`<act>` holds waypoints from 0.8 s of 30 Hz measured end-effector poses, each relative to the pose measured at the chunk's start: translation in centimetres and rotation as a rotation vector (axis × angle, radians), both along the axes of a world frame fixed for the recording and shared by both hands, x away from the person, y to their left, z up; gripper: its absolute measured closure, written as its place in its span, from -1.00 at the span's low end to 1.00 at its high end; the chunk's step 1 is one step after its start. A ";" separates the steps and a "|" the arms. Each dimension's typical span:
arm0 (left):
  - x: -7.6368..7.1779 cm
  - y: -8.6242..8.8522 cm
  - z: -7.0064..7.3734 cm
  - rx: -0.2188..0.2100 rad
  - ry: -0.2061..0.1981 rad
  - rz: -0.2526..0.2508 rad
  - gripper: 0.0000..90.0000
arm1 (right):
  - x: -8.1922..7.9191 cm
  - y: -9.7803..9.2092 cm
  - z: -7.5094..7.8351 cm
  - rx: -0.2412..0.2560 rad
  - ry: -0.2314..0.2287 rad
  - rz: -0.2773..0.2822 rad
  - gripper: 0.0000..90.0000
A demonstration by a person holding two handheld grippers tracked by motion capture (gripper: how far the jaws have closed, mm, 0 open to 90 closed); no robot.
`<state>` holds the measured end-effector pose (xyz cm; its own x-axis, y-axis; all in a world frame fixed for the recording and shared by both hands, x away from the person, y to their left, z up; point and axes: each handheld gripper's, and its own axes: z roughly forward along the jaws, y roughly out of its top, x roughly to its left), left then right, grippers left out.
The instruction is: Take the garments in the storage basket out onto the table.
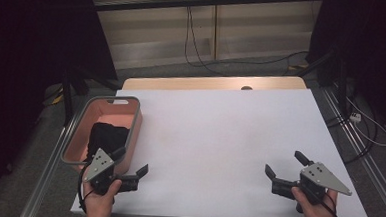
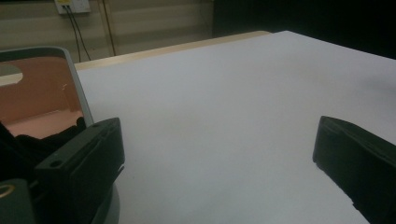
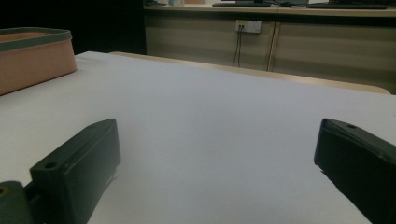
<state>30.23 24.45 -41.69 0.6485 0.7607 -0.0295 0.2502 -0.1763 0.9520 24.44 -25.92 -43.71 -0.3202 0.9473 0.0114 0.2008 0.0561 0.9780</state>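
The left tongs (image 1: 130, 162) are hovering low over the near left corner of the bench (image 1: 219, 140), jaws spread wide and gripping nothing. Just beyond and to their left, a pink basket with a grey rim (image 1: 137, 116) is sitting at the bench's left edge, and a black cloth bundle (image 1: 107, 136) is lying inside it, nearly under the tongs' outer jaw. Far to the right, well apart from the basket, the right tongs (image 1: 284, 167) are resting near the bench's near right corner, also spread wide and empty, pointing left across the bare white surface.

This looks like the opening step: the left tongs are lining up on the cloth. The next move probably calls for swinging them over the rim, dipping into the basket and closing on a fold.

The high view is showing the whole bundle; the left gripper view is catching only the basket's inner wall (image 2: 42, 88) and a dark edge of cloth (image 2: 28, 144) beside its jaw, while the right gripper view is showing the basket's outer wall (image 3: 32, 60) from afar, its contents hidden.
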 end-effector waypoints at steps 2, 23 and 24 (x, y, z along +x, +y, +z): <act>0.0 0.0 0.0 0.001 0.001 0.002 -0.95 | 0.1 -0.1 0.0 0.010 0.010 0.013 -1.00; 0.1 1.5 1.3 0.013 0.029 0.024 -0.90 | 0.5 0.2 -0.3 0.001 0.027 0.052 -0.99; 0.1 1.6 1.6 0.031 0.027 0.016 -0.90 | 0.5 0.2 -0.3 0.001 0.027 0.052 -0.99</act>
